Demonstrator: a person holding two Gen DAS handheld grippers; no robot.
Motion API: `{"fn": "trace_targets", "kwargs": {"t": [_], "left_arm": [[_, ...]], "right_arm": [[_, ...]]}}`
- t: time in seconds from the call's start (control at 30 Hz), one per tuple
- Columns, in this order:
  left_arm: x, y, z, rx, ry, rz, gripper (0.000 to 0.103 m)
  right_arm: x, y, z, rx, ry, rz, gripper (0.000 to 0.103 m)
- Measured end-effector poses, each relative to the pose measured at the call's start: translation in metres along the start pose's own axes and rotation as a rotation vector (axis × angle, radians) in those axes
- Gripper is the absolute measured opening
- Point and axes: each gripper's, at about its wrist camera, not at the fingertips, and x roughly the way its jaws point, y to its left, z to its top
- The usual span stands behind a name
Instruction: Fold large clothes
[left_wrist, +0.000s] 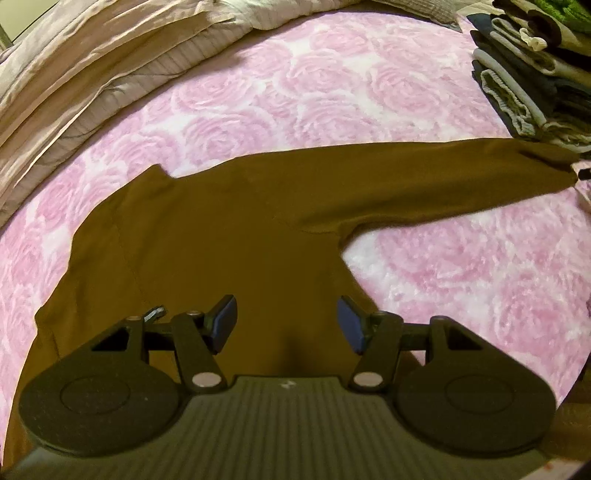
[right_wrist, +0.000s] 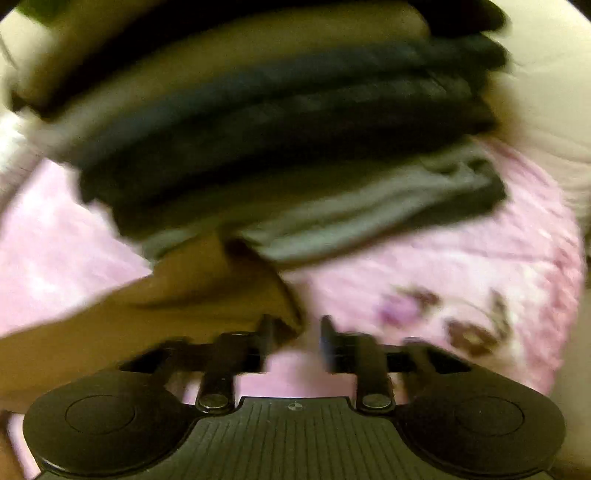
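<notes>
A brown long-sleeved garment (left_wrist: 207, 240) lies spread flat on the pink rose-patterned bedspread (left_wrist: 295, 92). One sleeve (left_wrist: 424, 177) stretches out to the right, toward a stack of folded clothes. My left gripper (left_wrist: 286, 321) hovers open over the garment's body, blue pads (left_wrist: 225, 319) wide apart and holding nothing. The right wrist view is motion-blurred. There my right gripper (right_wrist: 295, 336) is open at the sleeve's cuff end (right_wrist: 207, 291), and the cuff's edge reaches into the gap beside the left finger (right_wrist: 266, 332).
Several folded grey, dark and beige clothes are stacked (left_wrist: 535, 74) at the far right, right behind the cuff (right_wrist: 277, 147). A crumpled beige duvet (left_wrist: 92, 55) lies along the far left of the bed. Pink bedspread (right_wrist: 443, 266) shows right of the cuff.
</notes>
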Motion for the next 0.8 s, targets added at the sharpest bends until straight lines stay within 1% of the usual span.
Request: {"fn": "trace_targets", "kwargs": {"t": [0.07, 0.17, 0.2, 0.33, 0.37, 0.43, 0.57, 0.73, 0.77, 0.8], "left_arm": [[-0.004, 0.006, -0.006, -0.017, 0.006, 0.011, 0.056], [-0.012, 0.015, -0.016, -0.058, 0.014, 0.023, 0.056], [-0.016, 0.017, -0.019, -0.069, 0.014, 0.027, 0.056], [-0.038, 0.026, -0.033, -0.115, 0.007, 0.045, 0.057], [-0.045, 0.030, -0.036, -0.133, 0.003, 0.050, 0.059], [-0.057, 0.037, -0.044, -0.164, -0.004, 0.058, 0.062], [-0.089, 0.054, -0.064, -0.212, -0.036, 0.077, 0.067], [-0.130, 0.083, -0.107, -0.269, -0.067, 0.086, 0.074], [-0.138, 0.090, -0.118, -0.282, -0.075, 0.080, 0.077], [-0.145, 0.096, -0.128, -0.294, -0.081, 0.075, 0.082]], "right_arm": [[-0.008, -0.002, -0.012, 0.006, 0.011, 0.024, 0.048], [-0.024, 0.008, -0.030, -0.016, 0.033, 0.069, 0.049], [-0.029, 0.022, -0.036, -0.019, 0.041, 0.082, 0.049], [-0.054, 0.050, -0.049, -0.037, 0.063, 0.158, 0.049], [-0.058, 0.070, -0.049, -0.048, 0.068, 0.171, 0.049], [-0.074, 0.090, -0.053, -0.079, 0.072, 0.213, 0.049], [-0.106, 0.136, -0.067, -0.184, 0.056, 0.286, 0.050], [-0.164, 0.194, -0.103, -0.344, 0.020, 0.353, 0.050], [-0.171, 0.204, -0.112, -0.367, 0.013, 0.358, 0.051], [-0.187, 0.217, -0.124, -0.400, 0.004, 0.363, 0.052]]}}
